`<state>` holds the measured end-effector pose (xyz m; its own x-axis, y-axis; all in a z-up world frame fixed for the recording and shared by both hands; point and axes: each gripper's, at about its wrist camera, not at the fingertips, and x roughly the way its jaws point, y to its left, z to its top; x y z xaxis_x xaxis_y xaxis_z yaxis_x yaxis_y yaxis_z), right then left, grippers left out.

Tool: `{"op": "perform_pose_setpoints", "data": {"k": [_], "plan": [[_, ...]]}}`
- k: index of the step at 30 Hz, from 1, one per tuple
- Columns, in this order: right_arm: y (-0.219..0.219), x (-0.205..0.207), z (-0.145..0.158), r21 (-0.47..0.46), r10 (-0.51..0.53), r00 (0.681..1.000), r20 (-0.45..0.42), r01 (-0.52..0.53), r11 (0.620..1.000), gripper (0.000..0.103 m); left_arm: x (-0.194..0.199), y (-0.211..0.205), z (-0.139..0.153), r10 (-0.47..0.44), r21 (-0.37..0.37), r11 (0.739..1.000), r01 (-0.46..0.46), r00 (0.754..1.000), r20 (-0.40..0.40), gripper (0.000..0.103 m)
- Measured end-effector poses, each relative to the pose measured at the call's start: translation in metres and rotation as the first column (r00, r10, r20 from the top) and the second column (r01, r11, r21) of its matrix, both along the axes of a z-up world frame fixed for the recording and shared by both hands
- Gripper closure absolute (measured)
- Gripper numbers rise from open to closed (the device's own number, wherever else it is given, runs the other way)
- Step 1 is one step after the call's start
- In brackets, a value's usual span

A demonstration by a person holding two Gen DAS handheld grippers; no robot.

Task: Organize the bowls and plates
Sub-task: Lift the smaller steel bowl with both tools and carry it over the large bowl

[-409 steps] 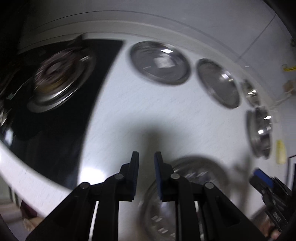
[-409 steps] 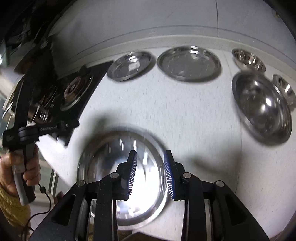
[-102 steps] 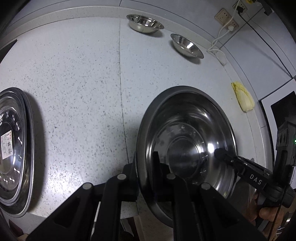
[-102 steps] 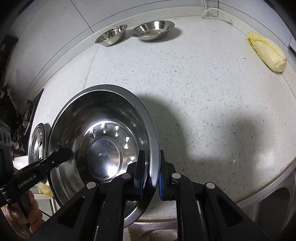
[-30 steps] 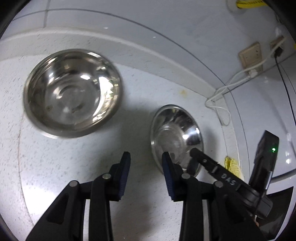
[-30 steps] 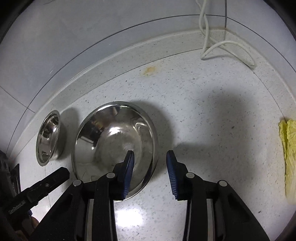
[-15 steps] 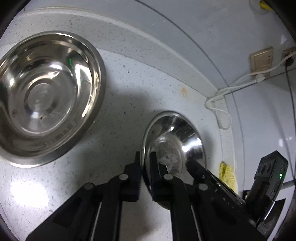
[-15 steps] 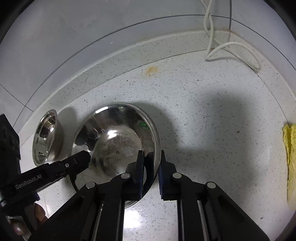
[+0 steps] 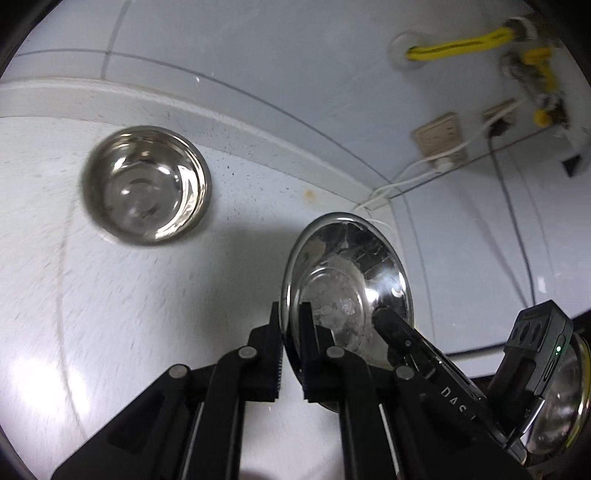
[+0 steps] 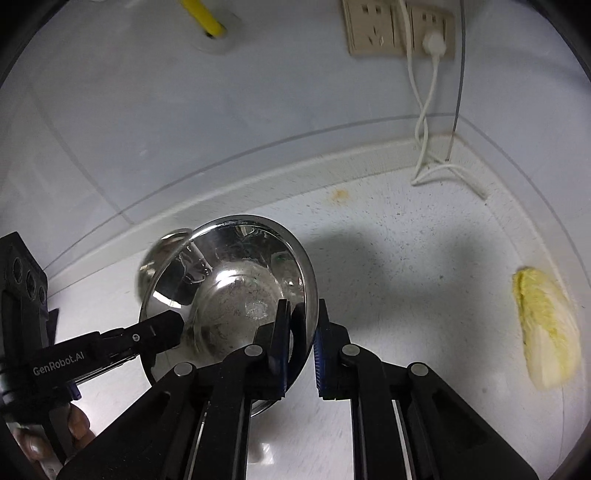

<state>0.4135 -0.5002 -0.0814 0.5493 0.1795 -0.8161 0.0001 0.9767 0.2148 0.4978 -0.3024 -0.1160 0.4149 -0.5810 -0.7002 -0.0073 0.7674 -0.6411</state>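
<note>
1. Sitting far left on the speckled surface [image 9: 110, 314]: second steel bowl [image 9: 146, 184], upright, near the backsplash, well apart from the carried one.
2. Pinching the near-left rim of the steel bowl [image 9: 347, 280] with the left tongs [image 9: 291, 354], jaws nearly shut on the thin lip, one pad outside, one inside.
3. Clamping the opposite rim with the right tongs [image 10: 301, 343], also almost fully closed on the metal.
4. Holding that bowl tilted and apparently clear of the surface, hanging between both tongs; lift step looking underway, destination not in view.
5. Risking slip: only thin, polished rim under each pad, so any uneven pull between the hands probably twisting the bowl out of one grip.
6. Risking a clang or knock on the left bowl if swung that way too low.
7. Lying right on the surface, clear of the path: pale cabbage [image 10: 546, 328]; white cable [image 10: 424, 122] trailing from the wall socket [image 10: 399, 29], snag hazard only if drifting toward the back corner.
</note>
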Motion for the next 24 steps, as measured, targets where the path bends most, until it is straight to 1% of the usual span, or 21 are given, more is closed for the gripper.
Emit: {"op": "perform_pose_setpoints", "data": {"k": [2,3,4,6,9,11,12,14,15,16,17,18,19,20,21,24], "plan": [[0.004,-0.019,0.012,0.002,0.003,1.0,0.021,-0.003,1.0,0.093,-0.022,0.003,0.016,-0.005,0.006,1.0,0.005,1.0,0.018,0.097],[0.007,-0.036,0.021,0.01,0.006,0.999,0.039,-0.007,1.0,0.093,-0.04,0.006,0.027,-0.004,0.011,1.0,0.004,1.0,0.03,0.097],[0.008,-0.046,0.027,0.017,0.01,0.999,0.048,-0.01,1.0,0.093,-0.049,0.007,0.033,-0.002,0.01,1.0,0.002,0.999,0.034,0.097],[0.013,-0.074,0.039,0.026,0.016,0.997,0.072,-0.018,0.999,0.093,-0.082,0.012,0.047,-0.008,0.017,1.0,0.008,0.999,0.049,0.097],[0.02,-0.121,0.05,0.04,0.036,0.995,0.094,-0.04,0.998,0.092,-0.129,0.022,0.058,-0.017,0.042,0.999,0.015,0.998,0.06,0.097],[0.024,-0.151,0.05,0.047,0.053,0.994,0.093,-0.058,0.997,0.092,-0.162,0.029,0.056,-0.029,0.055,0.998,0.025,0.997,0.066,0.097],[0.028,-0.172,0.046,0.05,0.074,0.994,0.087,-0.078,0.996,0.092,-0.181,0.033,0.05,-0.036,0.065,0.997,0.033,0.998,0.059,0.097],[0.033,-0.196,0.033,0.06,0.092,0.994,0.064,-0.096,0.994,0.092,-0.208,0.04,0.029,-0.046,0.076,0.996,0.043,0.999,0.027,0.097],[0.036,-0.212,0.018,0.066,0.101,0.994,0.033,-0.103,0.992,0.092,-0.22,0.043,0.015,-0.049,0.077,0.996,0.049,0.999,0.001,0.097],[0.038,-0.218,0.007,0.068,0.106,0.994,0.011,-0.106,0.992,0.092,-0.228,0.045,0.001,-0.051,0.077,0.996,0.053,0.998,-0.028,0.097],[0.039,-0.226,-0.008,0.074,0.11,0.994,-0.023,-0.108,0.991,0.092,-0.237,0.047,-0.018,-0.058,0.088,0.994,0.065,0.996,-0.073,0.096],[0.041,-0.234,-0.026,0.089,0.113,0.991,-0.066,-0.107,0.99,0.092,-0.243,0.048,-0.031,-0.064,0.095,0.993,0.074,0.992,-0.107,0.096],[0.041,-0.239,-0.04,0.103,0.116,0.988,-0.099,-0.106,0.989,0.092,-0.248,0.05,-0.046,-0.063,0.093,0.993,0.078,0.986,-0.157,0.096],[0.041,-0.244,-0.054,0.118,0.12,0.984,-0.129,-0.105,0.987,0.092,-0.252,0.052,-0.055,-0.062,0.089,0.993,0.079,0.981,-0.185,0.096],[0.042,-0.248,-0.064,0.127,0.124,0.981,-0.152,-0.105,0.986,0.092,-0.255,0.052,-0.063,-0.064,0.094,0.992,0.084,0.978,-0.2,0.096],[0.044,-0.257,-0.08,0.14,0.132,0.974,-0.183,-0.107,0.984,0.092,-0.26,0.053,-0.072,-0.059,0.128,0.988,0.086,0.978,-0.198,0.096]]}}
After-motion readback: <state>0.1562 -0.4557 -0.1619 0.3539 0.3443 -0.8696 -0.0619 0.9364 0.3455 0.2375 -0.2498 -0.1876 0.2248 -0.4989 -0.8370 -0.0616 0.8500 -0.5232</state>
